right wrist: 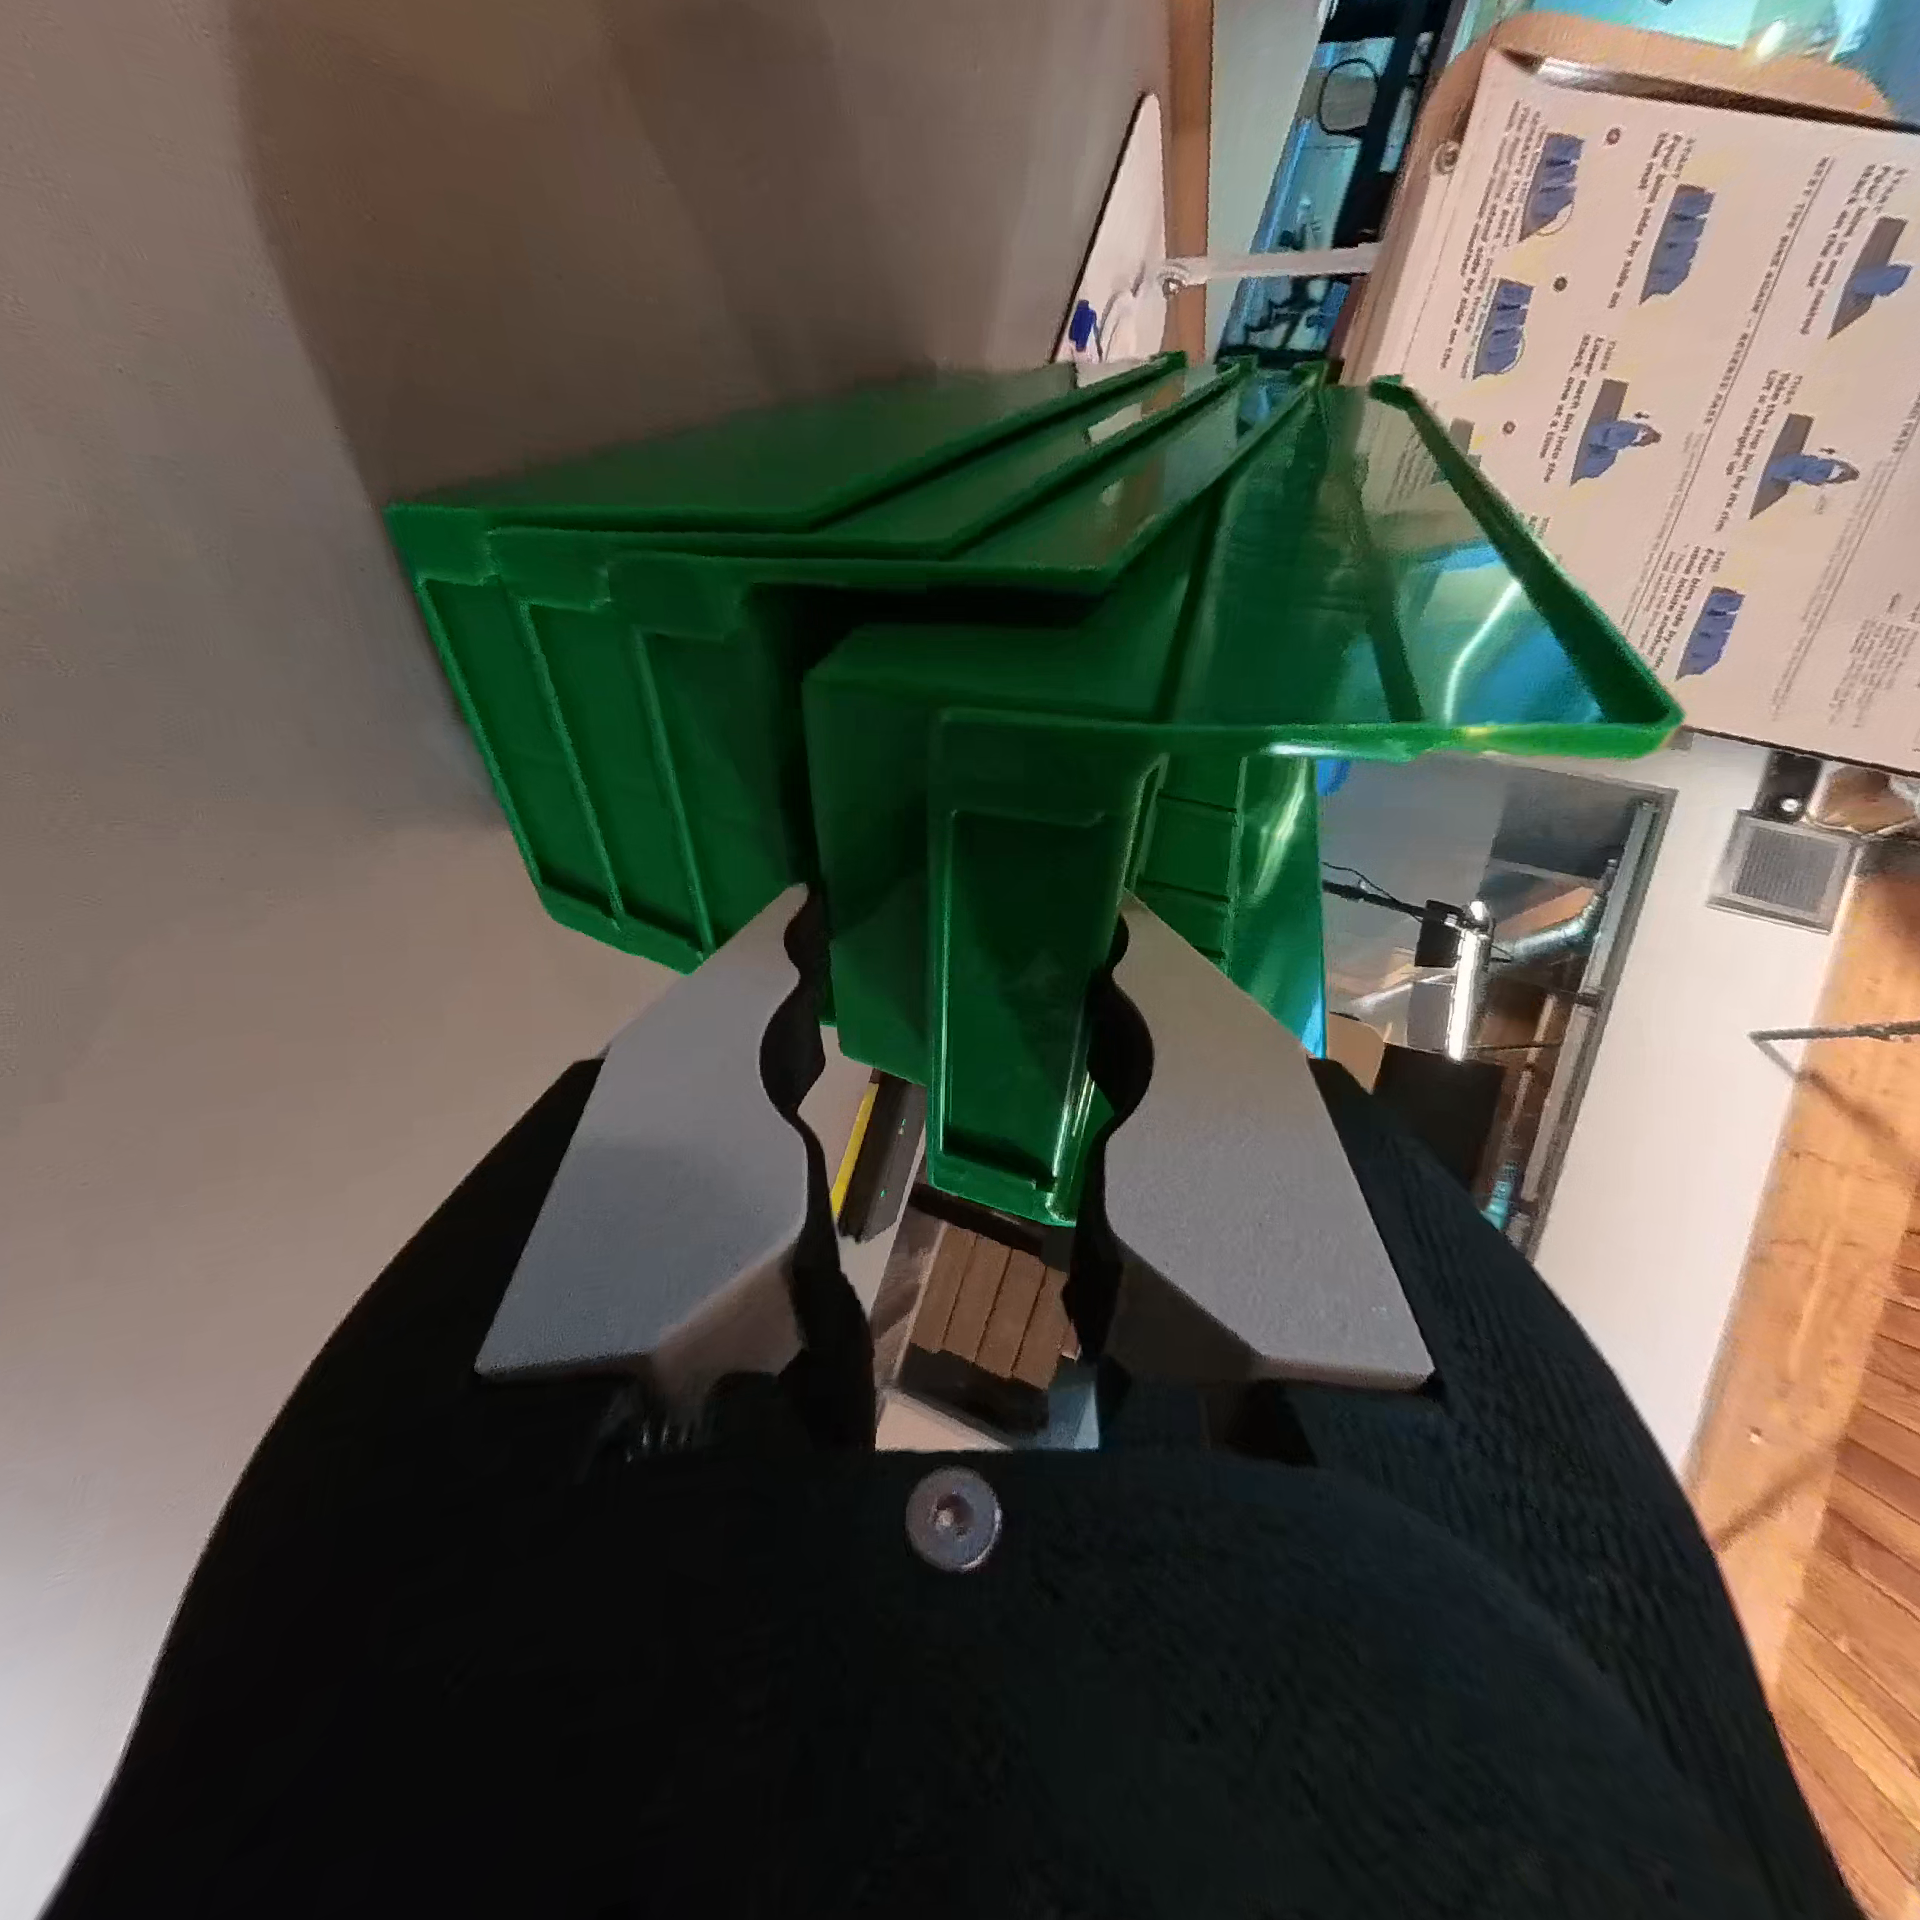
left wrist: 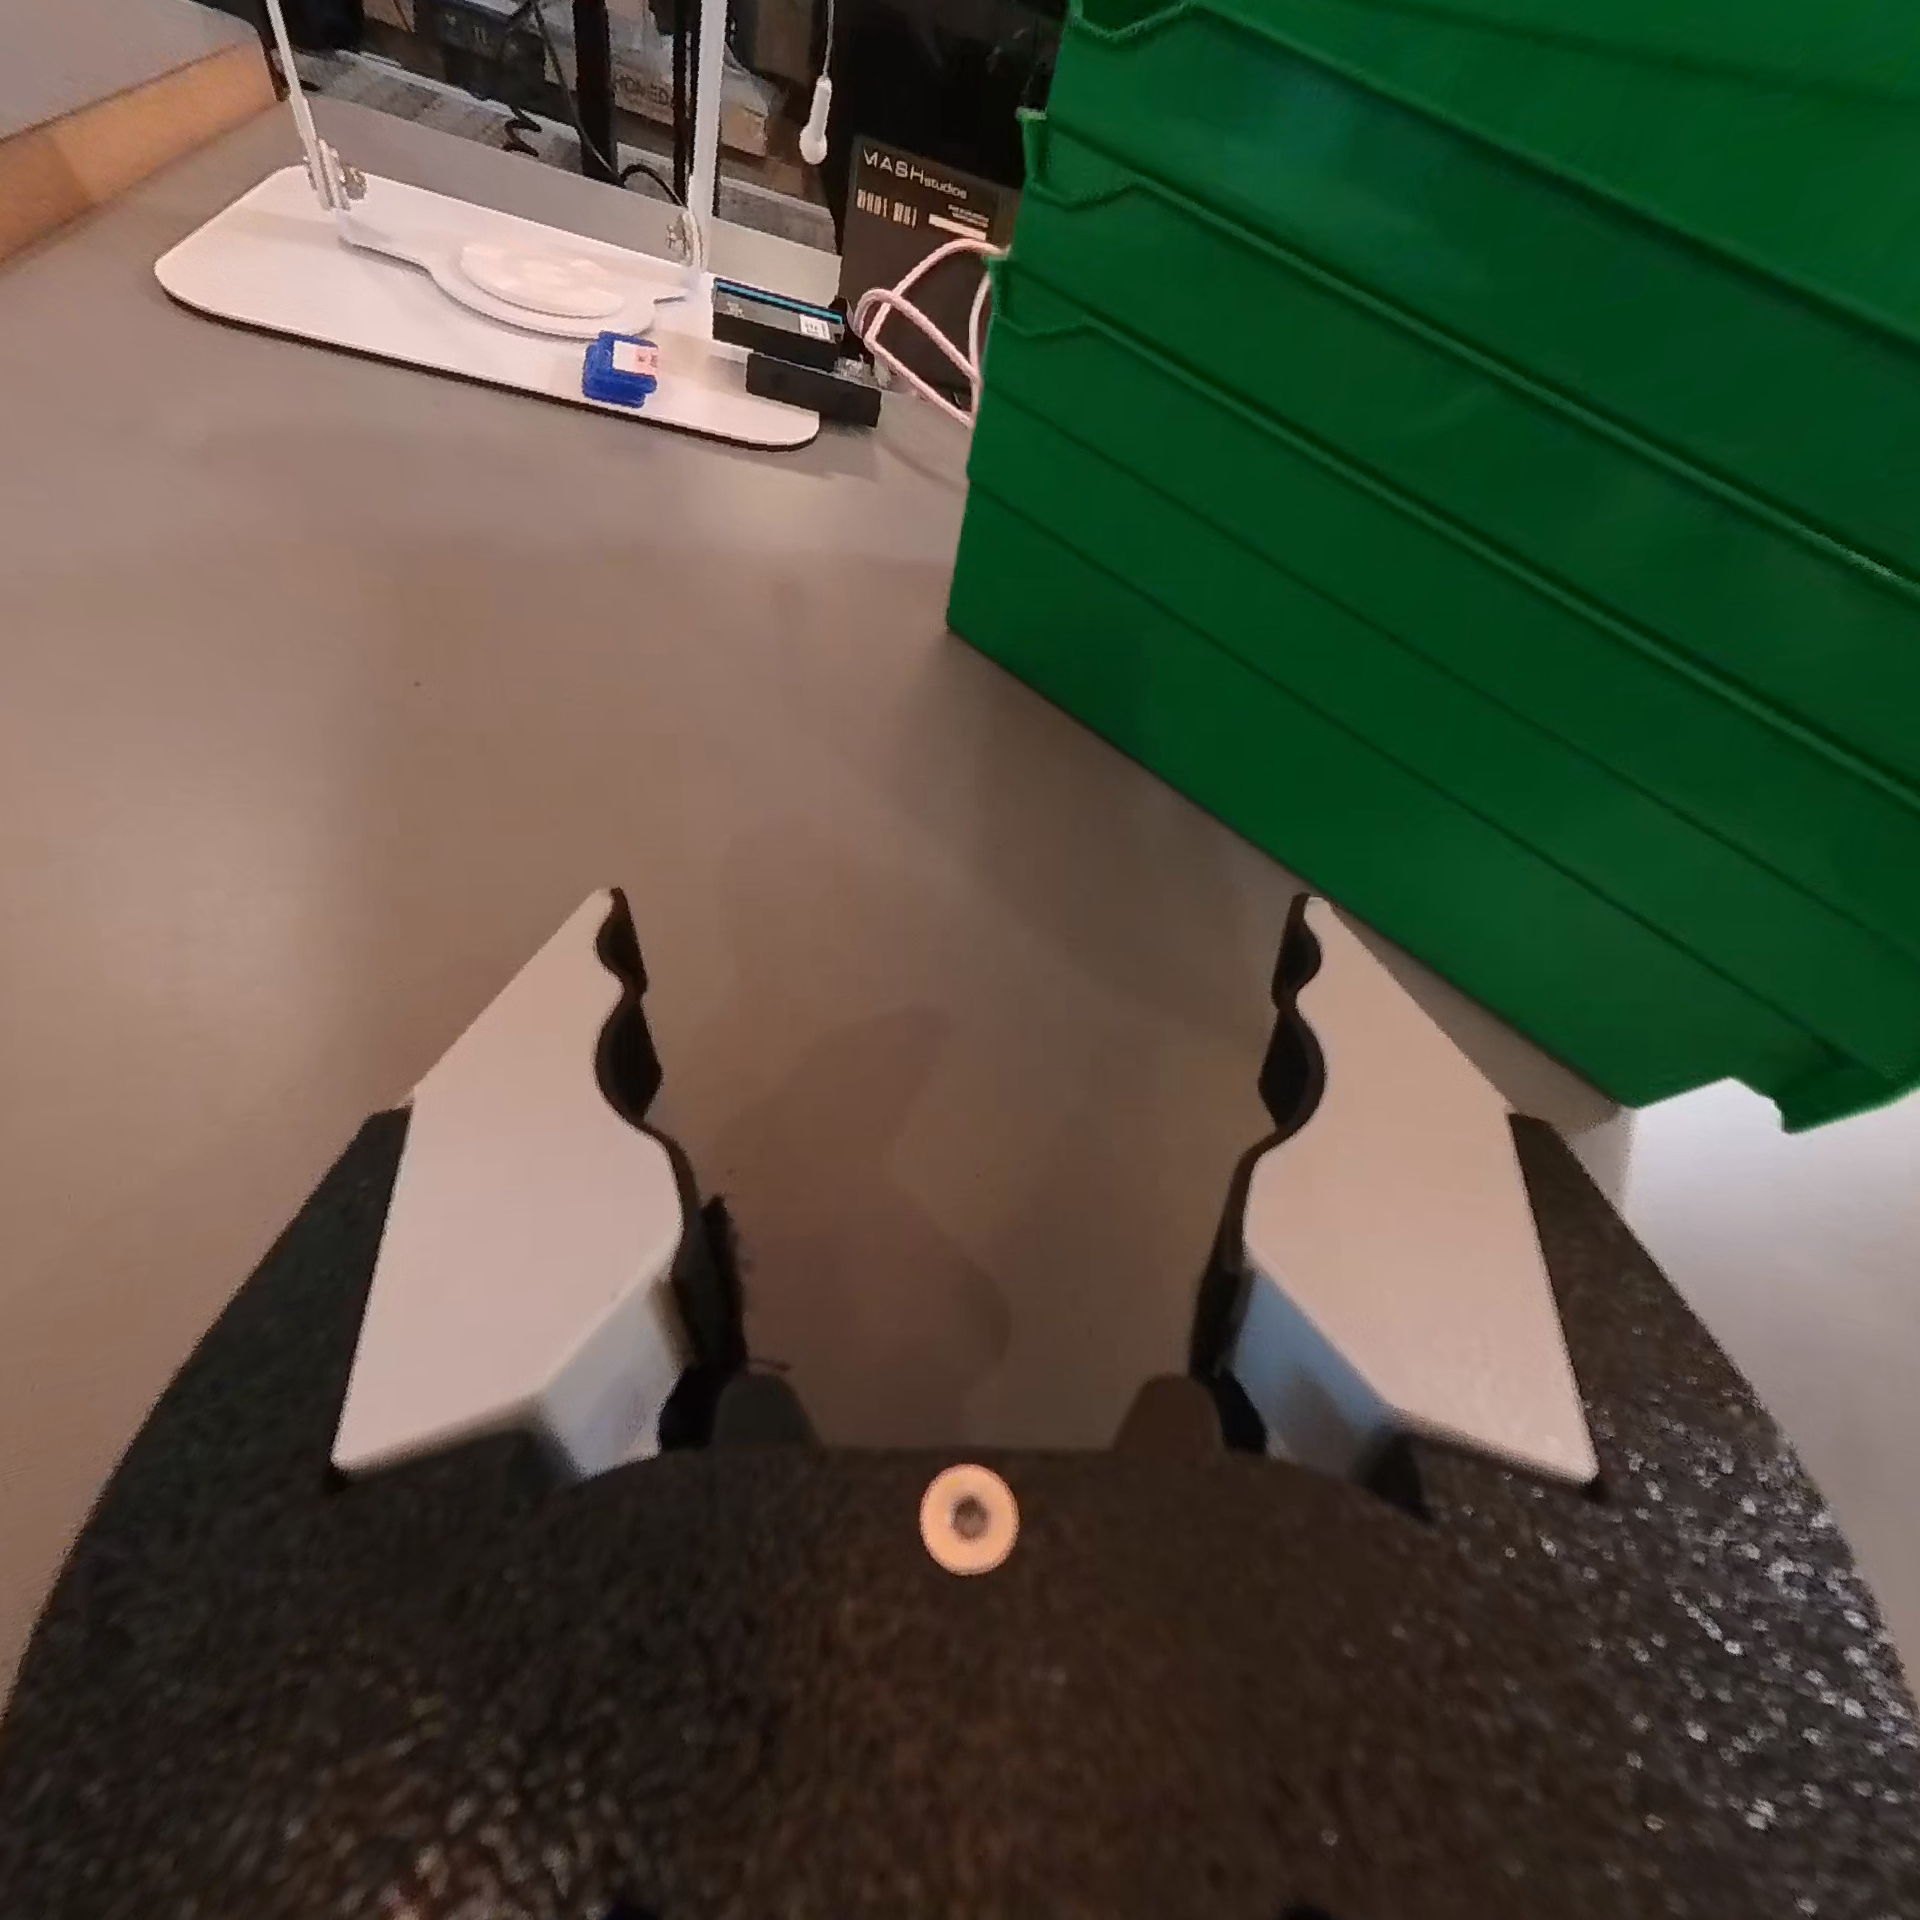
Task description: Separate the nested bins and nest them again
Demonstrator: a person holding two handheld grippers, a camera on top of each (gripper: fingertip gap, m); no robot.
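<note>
Two grippers: one busy, one free
Right gripper (right wrist: 956, 935): clamped on top green bin (right wrist: 1023, 997)
Left gripper (left wrist: 956, 914): fingers apart, empty, beside nested bins (left wrist: 1455, 582)

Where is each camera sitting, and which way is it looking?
Left wrist view: sits on the left gripper, looking forward over the grey table; its open fingers hold nothing, with the stack of green bins ahead to the right.
Right wrist view: sits on the right gripper, rolled sideways so the room looks tipped; its fingers flank the end of the outermost green bin.
Both views share the green bins and the white stand base.
</note>
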